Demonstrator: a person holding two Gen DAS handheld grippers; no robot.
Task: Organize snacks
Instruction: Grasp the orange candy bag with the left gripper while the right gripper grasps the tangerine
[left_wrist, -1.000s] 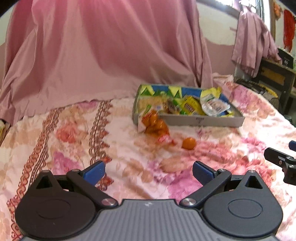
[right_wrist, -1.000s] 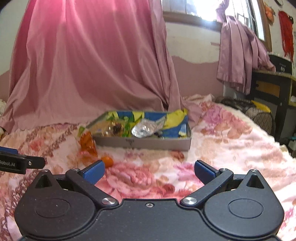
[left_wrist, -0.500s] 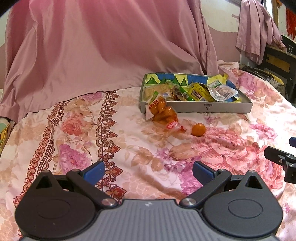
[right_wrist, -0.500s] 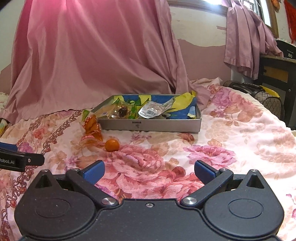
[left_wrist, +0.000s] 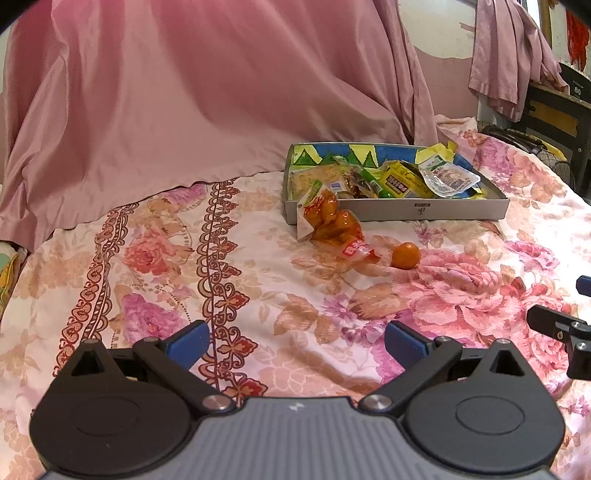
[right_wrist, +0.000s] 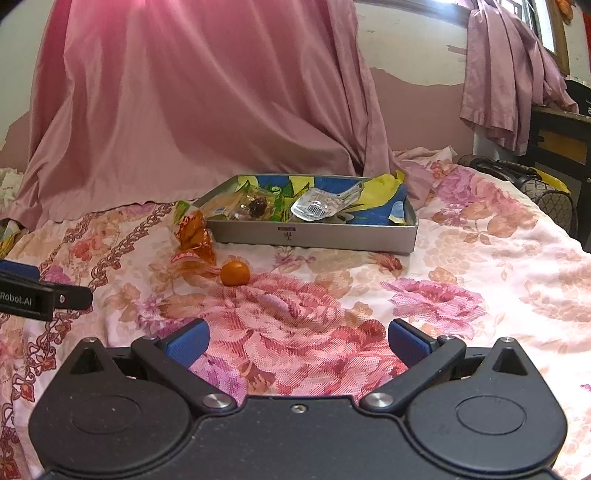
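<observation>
Snacks fill the tray (right_wrist: 314, 236) at mid-frame; an orange (right_wrist: 235, 273) lies on the bed (right_wrist: 480, 258) before it. Left claw (left_wrist: 297, 341) and right claw (right_wrist: 298, 341) gape empty. "Robot.AI" marks the left claw at the right view's left edge.

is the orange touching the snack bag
Apart: the right wrist view shows floral sheet between the orange and the bag.

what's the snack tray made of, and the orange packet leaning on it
The tray looks like thin sheet metal with a dull grey, brushed finish: flat straight walls, crisp corners and a soft sheen. Coated card cannot be ruled out. The orange packet looks like clear glossy plastic film: it crinkles, shows bright glints, and the orange pieces inside show through it.
</observation>
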